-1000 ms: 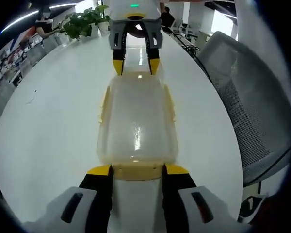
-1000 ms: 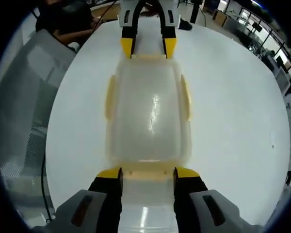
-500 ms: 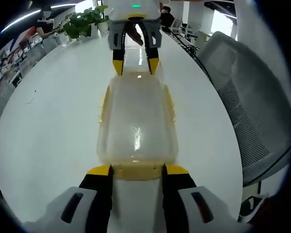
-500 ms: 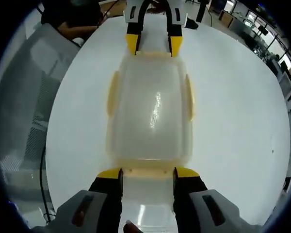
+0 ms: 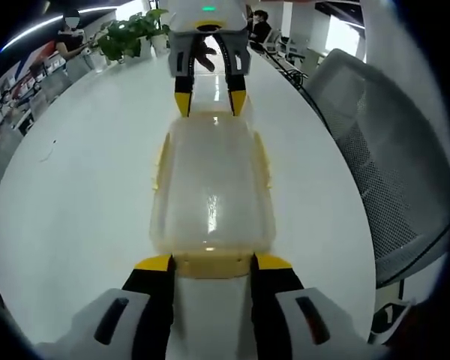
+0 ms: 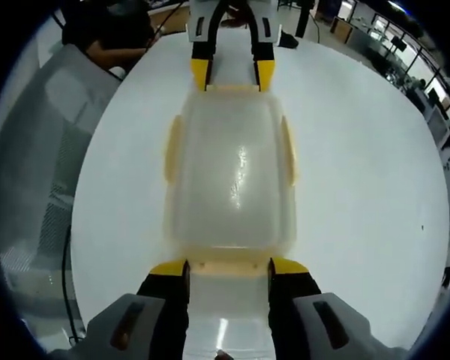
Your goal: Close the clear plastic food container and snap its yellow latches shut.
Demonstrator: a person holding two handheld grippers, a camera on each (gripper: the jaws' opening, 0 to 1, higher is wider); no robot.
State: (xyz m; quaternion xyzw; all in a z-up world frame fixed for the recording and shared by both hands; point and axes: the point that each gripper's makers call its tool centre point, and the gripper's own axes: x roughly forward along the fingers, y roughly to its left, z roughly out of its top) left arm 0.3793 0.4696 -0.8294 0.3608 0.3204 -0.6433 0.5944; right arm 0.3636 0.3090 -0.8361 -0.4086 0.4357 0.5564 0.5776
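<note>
Left gripper view: left gripper (image 5: 208,262) low in frame, jaws spread level to either side of the near yellow latch (image 5: 212,264) at the short end of the clear plastic food container (image 5: 212,187); yellow jaw tips sit right at the container's near corners, contact not certain. Container lies lengthwise on the white table (image 5: 75,195), lid on, its long axis running straight away from the camera. Contents cannot be made out through the cloudy lid; glare streak on top. Yellow latches along both long sides look folded against the walls, but whether they are snapped cannot be told. Right gripper (image 5: 209,103) faces in from the far end, jaws apart, yellow tips bracketing the far latch; a hand (image 5: 202,52) shows behind it. Grey mesh chair (image 5: 375,150) beside the table at right, potted plant (image 5: 127,34) at the far table edge. Right gripper view: same arrangement mirrored, right gripper (image 6: 228,267) with jaws spread around the near latch (image 6: 226,265), container (image 6: 229,172) stretching away, left gripper (image 6: 233,75) opposite, jaws apart at the far end. Mesh chair (image 6: 41,172) at left.
</note>
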